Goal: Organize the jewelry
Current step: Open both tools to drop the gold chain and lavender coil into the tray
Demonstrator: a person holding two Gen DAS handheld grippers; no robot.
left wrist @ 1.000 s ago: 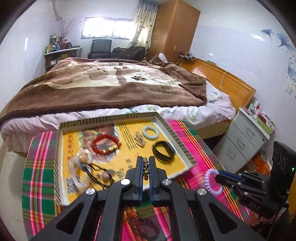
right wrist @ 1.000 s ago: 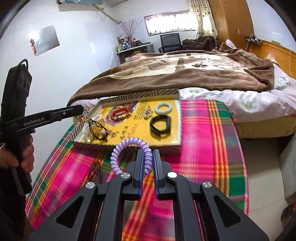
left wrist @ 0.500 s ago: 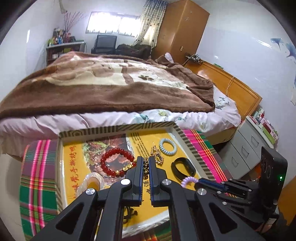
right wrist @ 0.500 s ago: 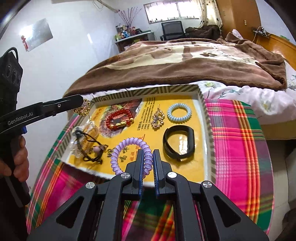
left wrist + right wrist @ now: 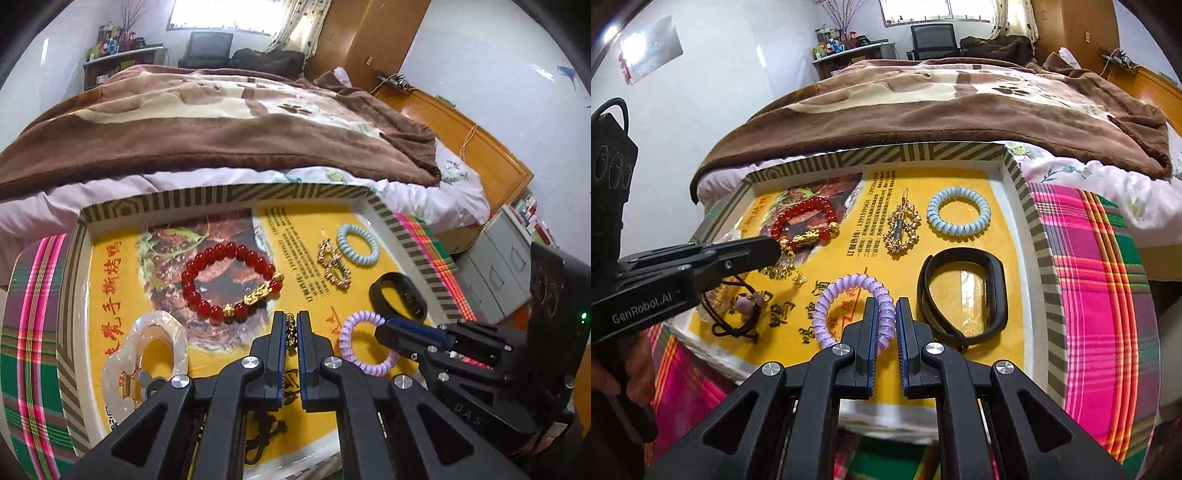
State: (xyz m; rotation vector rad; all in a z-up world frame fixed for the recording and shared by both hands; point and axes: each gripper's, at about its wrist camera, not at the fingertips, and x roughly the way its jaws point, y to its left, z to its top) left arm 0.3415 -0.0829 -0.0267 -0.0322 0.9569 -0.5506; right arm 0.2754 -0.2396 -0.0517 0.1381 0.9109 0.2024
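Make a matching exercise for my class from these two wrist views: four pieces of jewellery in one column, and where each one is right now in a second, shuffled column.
Things
1. purple coil band
2. gold chain
3. blue coil band
4. red bead bracelet

Places
A. lying in the tray's far right corner
B. pinched by the left gripper
C. lying in the tray on the printed food picture
D. pinched by the right gripper

Pairs: 1-D, 2-B, 3-A, 4-C

Lilac coil ring [image 5: 849,306] and gold chain [image 5: 291,332] — both pinched over tray [image 5: 1039,236].
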